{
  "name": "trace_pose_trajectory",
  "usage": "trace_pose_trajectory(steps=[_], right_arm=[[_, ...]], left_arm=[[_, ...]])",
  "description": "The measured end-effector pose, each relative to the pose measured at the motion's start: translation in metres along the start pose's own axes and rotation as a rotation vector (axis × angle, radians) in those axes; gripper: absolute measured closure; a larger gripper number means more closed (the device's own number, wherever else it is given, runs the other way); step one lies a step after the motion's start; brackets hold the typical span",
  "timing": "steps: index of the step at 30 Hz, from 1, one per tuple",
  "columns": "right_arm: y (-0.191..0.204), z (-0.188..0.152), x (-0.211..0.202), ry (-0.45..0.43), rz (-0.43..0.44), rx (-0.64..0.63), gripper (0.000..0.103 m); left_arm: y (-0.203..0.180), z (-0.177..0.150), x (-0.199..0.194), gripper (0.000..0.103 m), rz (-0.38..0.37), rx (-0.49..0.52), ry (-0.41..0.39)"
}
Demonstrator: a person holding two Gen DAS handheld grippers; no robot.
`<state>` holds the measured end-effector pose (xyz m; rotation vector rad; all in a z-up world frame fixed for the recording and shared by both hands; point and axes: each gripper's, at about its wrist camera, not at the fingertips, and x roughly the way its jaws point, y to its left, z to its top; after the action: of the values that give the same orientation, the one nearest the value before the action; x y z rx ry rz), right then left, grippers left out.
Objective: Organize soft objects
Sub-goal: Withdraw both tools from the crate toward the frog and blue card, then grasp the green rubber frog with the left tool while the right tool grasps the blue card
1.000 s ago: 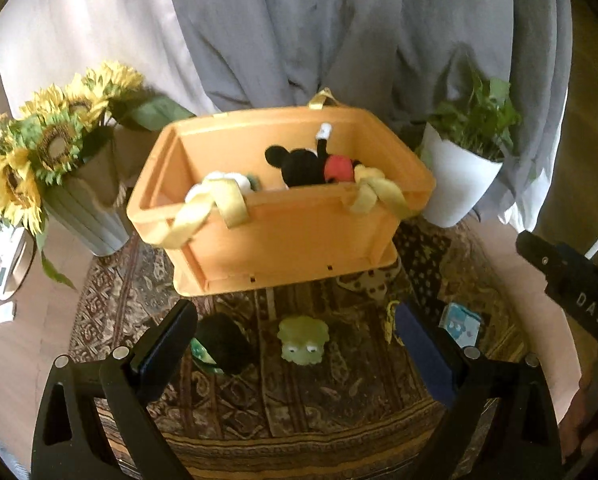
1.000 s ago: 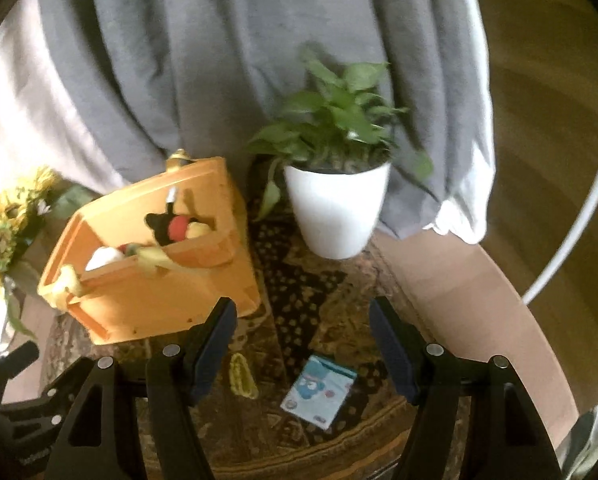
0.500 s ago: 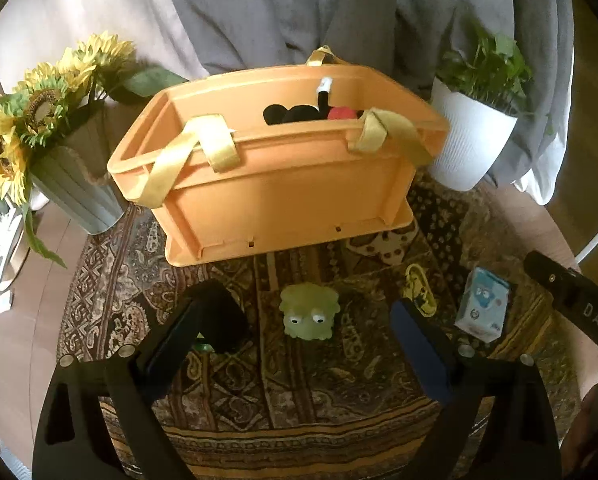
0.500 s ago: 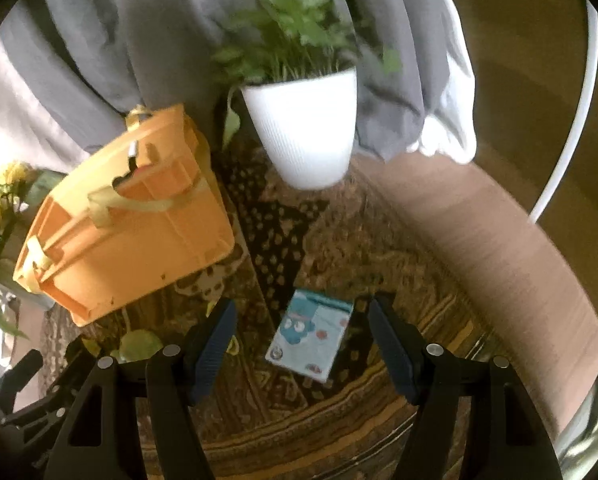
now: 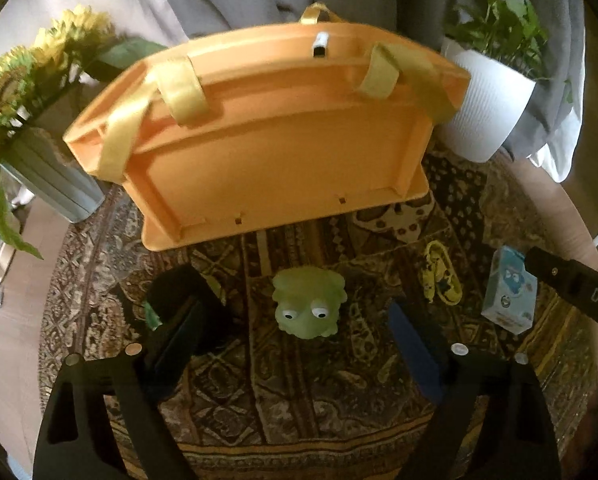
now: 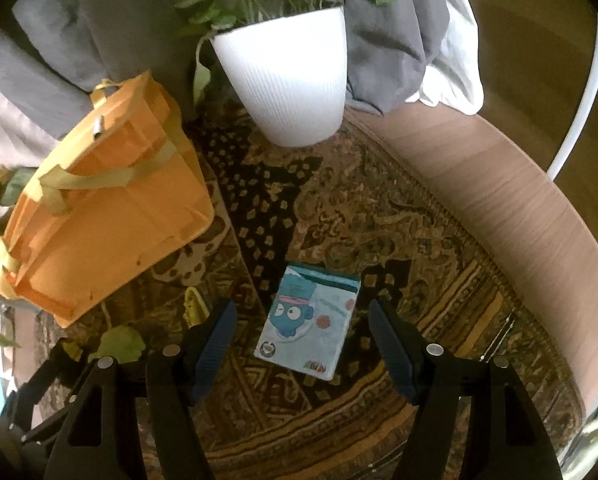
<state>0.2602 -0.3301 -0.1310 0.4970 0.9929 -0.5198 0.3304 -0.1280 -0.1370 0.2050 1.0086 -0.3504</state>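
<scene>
Soft green frog toy [image 5: 307,306] sits on the patterned rug [image 5: 299,400] just before the orange bin [image 5: 275,160]; from the left wrist we see our left tool [image 5: 299,328] spread wide around it, jaws just closing in, pads clear of the toy. A dark toy [image 5: 179,292] lies by the left finger. From the right wrist, our right tool [image 6: 299,336] stands partly open over a blue pack [image 6: 309,320], not touching it, with a white plant pot [image 6: 287,80] beyond.
</scene>
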Motion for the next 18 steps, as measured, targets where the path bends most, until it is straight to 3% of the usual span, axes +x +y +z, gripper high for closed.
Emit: trace_pose_trajectory(steps=[18], right_arm=[[0.002,-0.002,0.037,0.086,-0.021,0.009,0.033]], left_arm=[[-0.001,0.0,0.04,0.028,0.002,0.006,0.059]])
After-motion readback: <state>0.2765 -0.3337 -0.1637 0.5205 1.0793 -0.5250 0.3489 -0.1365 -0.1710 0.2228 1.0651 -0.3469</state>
